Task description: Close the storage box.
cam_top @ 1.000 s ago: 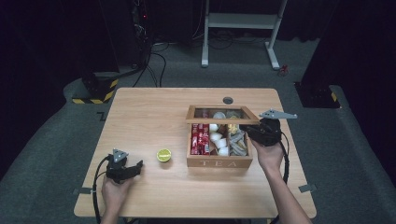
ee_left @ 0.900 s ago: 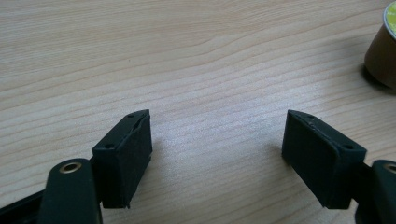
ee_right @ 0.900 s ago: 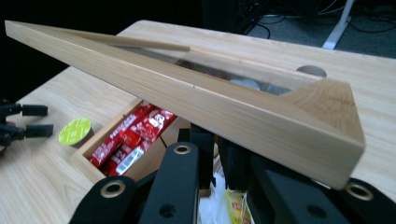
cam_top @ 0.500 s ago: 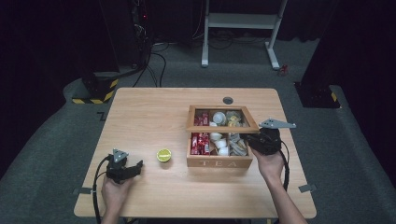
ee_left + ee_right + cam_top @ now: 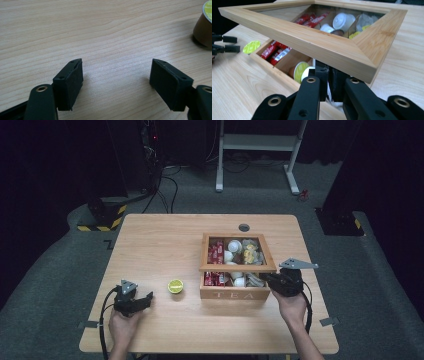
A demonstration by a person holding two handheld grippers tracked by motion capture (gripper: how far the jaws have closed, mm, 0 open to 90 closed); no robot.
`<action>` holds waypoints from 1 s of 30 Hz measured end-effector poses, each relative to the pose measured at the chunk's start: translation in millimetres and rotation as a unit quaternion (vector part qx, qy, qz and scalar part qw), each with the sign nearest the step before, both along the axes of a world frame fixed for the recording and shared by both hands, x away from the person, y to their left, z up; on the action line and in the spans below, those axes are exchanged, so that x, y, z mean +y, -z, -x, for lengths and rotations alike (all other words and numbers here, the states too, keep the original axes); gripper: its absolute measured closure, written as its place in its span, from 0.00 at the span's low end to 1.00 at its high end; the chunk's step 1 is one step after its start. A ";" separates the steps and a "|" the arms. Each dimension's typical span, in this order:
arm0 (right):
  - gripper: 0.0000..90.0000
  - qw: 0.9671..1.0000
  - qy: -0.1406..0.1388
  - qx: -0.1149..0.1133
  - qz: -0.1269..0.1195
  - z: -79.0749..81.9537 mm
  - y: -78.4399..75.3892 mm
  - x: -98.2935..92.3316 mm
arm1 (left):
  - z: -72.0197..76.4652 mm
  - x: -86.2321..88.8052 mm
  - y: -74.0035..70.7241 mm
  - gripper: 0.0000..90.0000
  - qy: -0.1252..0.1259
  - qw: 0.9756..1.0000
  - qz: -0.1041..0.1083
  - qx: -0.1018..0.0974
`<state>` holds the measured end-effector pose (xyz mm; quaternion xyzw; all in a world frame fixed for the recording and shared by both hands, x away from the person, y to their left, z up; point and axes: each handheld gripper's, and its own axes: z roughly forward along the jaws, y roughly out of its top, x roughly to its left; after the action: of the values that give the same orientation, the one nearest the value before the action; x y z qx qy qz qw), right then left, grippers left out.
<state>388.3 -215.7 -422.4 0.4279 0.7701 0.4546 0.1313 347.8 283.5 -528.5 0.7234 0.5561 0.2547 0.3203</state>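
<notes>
The right hand-held gripper (image 5: 272, 281) is clamped on the front rim of the tea box's lid (image 5: 317, 46), near the bench's right edge. Lower it slowly and squarely. The left hand-held gripper (image 5: 116, 82), jaws apart and just narrowing on nothing, rests near the front-left corner beside a capsule (image 5: 175, 286).

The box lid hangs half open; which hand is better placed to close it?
Right. The right gripper, jaws shut, sits right under the lid at its near corner, beside the box, so it could probably lower it.
</notes>
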 end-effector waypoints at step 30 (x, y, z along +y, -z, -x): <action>0.93 0.999 -0.003 0.041 0.018 22.2 29.2 -8.2 | 0.6 -0.8 0.0 0.32 0.001 1.000 0.003 -0.001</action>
<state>366.2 -223.9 -451.6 0.4414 0.7843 0.4230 0.1056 347.2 282.7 -528.5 0.7229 0.5560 0.2532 0.3228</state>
